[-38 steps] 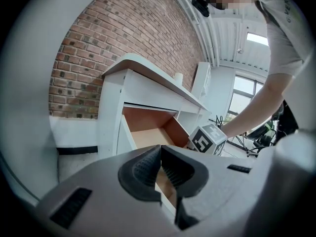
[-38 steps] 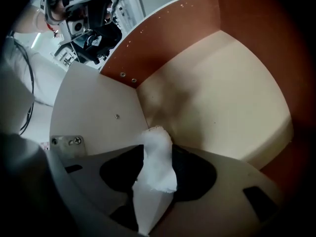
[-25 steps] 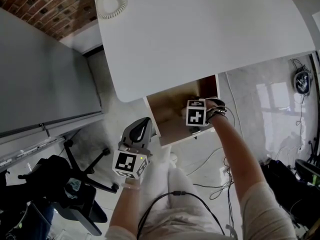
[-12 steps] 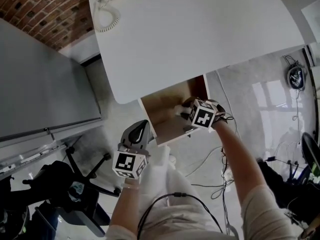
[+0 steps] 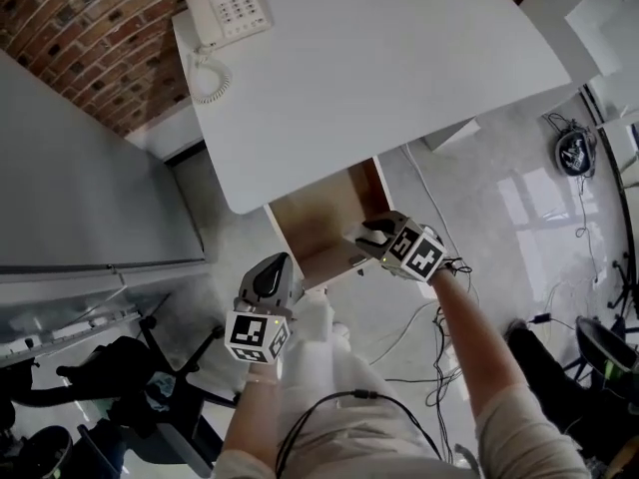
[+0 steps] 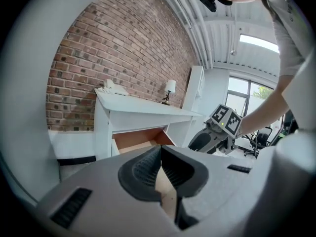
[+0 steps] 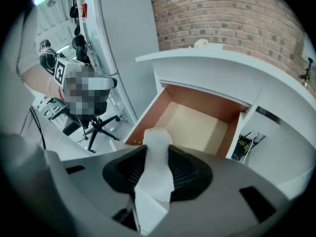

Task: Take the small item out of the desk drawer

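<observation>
One small white item (image 7: 158,174) sits pinched in the right claw (image 7: 157,149), whose jaws have just been closing on it, at the front of the open drawer (image 7: 207,100) under the white worktop (image 5: 379,68). Left claw (image 6: 160,154) hangs near the drawer, jaws together, empty.

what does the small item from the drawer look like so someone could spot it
Start at the white desk against the brick wall and find its open drawer, brown inside. By the drawer's front corner, the right gripper is shut on the small item: a flat white strip, creased; the left gripper holds nothing.
</observation>
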